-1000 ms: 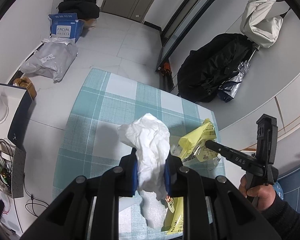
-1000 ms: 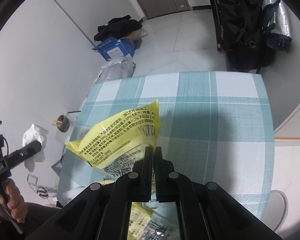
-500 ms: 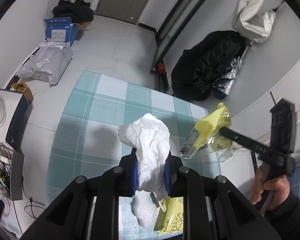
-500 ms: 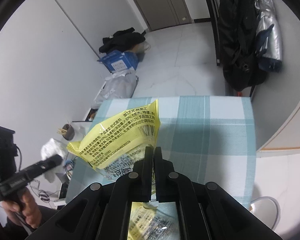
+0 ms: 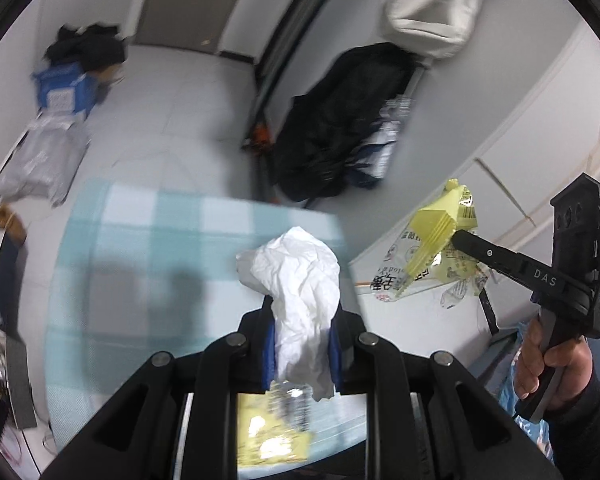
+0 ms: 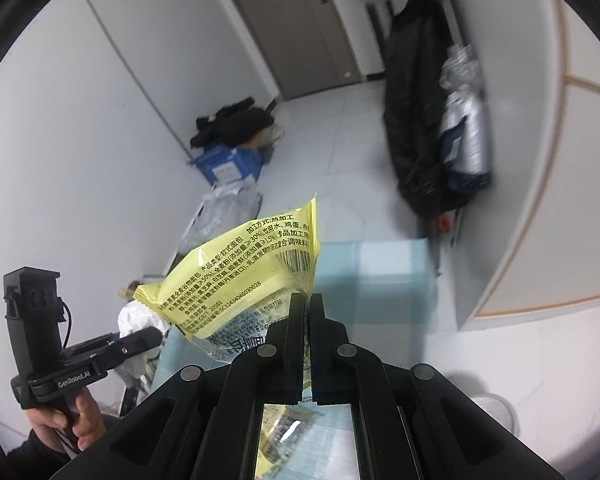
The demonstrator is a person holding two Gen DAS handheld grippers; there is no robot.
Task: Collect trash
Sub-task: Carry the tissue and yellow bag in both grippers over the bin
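Observation:
My left gripper [image 5: 302, 312] is shut on a crumpled white tissue [image 5: 296, 268], held above the checked teal tablecloth [image 5: 140, 248]. My right gripper [image 6: 309, 304] is shut on a yellow snack wrapper [image 6: 244, 268] with printed text and a barcode, lifted high over the table's right edge. In the left wrist view the right gripper [image 5: 458, 236] and its wrapper [image 5: 436, 248] are at the right. In the right wrist view the left gripper [image 6: 156, 334] with the tissue [image 6: 138, 318] is at the lower left. Another yellow wrapper [image 5: 272, 440] lies on the table under the left gripper.
On the floor are a blue box [image 5: 62, 90], a grey plastic bag [image 5: 40, 164] and dark clothes [image 5: 88, 50]. A black coat [image 5: 340, 120] and a white bag [image 5: 432, 4] hang by the wall. A pale round bin [image 6: 494, 412] stands at the lower right.
Both grippers rose well above the table. The right gripper carried the yellow wrapper up and off past the table's right edge. The left still holds the tissue.

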